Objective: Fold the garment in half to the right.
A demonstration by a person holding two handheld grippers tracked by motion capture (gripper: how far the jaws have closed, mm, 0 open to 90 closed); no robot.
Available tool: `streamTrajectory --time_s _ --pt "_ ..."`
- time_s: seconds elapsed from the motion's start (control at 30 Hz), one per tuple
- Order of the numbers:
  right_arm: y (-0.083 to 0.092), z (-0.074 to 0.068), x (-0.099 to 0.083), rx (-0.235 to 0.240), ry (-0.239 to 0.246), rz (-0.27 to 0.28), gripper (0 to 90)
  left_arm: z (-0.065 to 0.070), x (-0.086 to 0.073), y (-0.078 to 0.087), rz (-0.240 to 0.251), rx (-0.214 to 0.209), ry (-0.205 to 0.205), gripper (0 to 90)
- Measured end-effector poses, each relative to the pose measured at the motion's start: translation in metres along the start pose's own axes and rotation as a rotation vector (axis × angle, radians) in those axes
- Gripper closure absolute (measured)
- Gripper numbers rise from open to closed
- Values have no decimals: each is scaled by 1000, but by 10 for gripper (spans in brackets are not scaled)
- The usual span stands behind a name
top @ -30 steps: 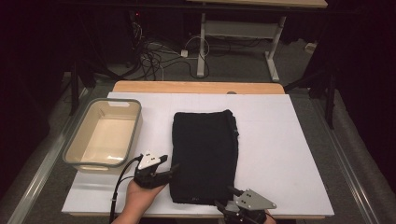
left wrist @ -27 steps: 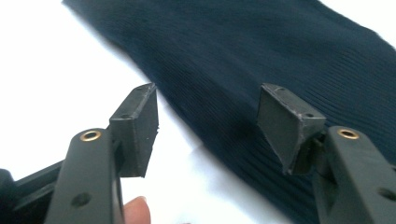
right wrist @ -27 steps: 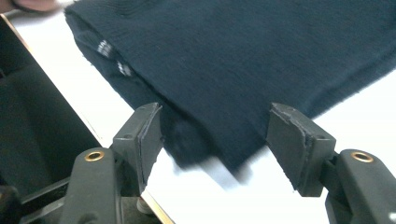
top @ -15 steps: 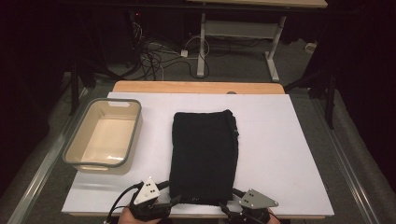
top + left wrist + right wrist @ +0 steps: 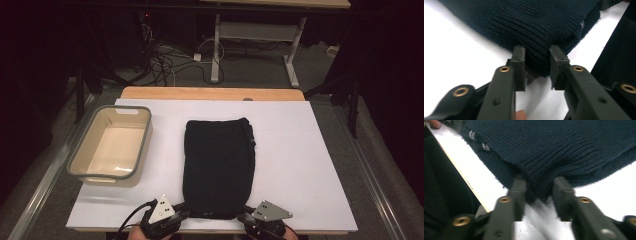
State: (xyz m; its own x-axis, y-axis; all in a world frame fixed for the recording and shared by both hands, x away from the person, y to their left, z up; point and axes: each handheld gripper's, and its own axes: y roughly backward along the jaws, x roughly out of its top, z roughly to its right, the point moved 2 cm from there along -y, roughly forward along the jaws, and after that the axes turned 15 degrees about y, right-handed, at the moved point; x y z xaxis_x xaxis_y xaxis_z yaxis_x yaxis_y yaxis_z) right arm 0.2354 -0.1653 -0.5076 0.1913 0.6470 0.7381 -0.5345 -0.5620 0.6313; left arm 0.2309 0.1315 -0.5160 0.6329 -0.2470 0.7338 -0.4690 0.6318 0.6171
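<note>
Both hand-held grippers [image 5: 182, 216] [image 5: 243, 218] just closing

An empty beige tub [image 5: 111, 147] with a grey rim is set on the left of a white tabletop [image 5: 300, 165], with cables [image 5: 167, 62] seen on the floor beyond.

You are not seeing any readable text, label, brand or number here (the small white marks on the dark knitted garment [image 5: 544, 147], upper left of the right gripper view, are too blurred).
</note>
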Motion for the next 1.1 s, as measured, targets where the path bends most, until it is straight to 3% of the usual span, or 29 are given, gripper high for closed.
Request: streamTrajectory --time_s 0.07,0.2,0.4,0.5,0.57,0.67,0.8,0.93,1.1 --pt "0 -1 2 5 10 -1 803 -1 1 3 18 0 7 716" --pt "0 -6 7 19 46 4 814 -4 3 10 41 12 11 721" --pt "-13 -26 26 78 101 57 813 -37 -4 38 95 82 85 721" --pt "-25 -40 37 114 145 60 813 -46 -9 42 92 98 103 722" --pt "-31 -45 40 129 159 56 812 -53 -16 41 46 105 128 721" --pt "-33 -44 40 141 155 59 801 -54 -18 42 44 98 144 696" --pt "-27 -42 37 166 130 66 666 -53 -14 53 112 56 147 579" --pt "-15 -44 40 162 129 99 573 -45 -7 60 145 57 114 519" --pt "1 -42 42 139 108 146 523 -39 3 65 205 23 100 469"
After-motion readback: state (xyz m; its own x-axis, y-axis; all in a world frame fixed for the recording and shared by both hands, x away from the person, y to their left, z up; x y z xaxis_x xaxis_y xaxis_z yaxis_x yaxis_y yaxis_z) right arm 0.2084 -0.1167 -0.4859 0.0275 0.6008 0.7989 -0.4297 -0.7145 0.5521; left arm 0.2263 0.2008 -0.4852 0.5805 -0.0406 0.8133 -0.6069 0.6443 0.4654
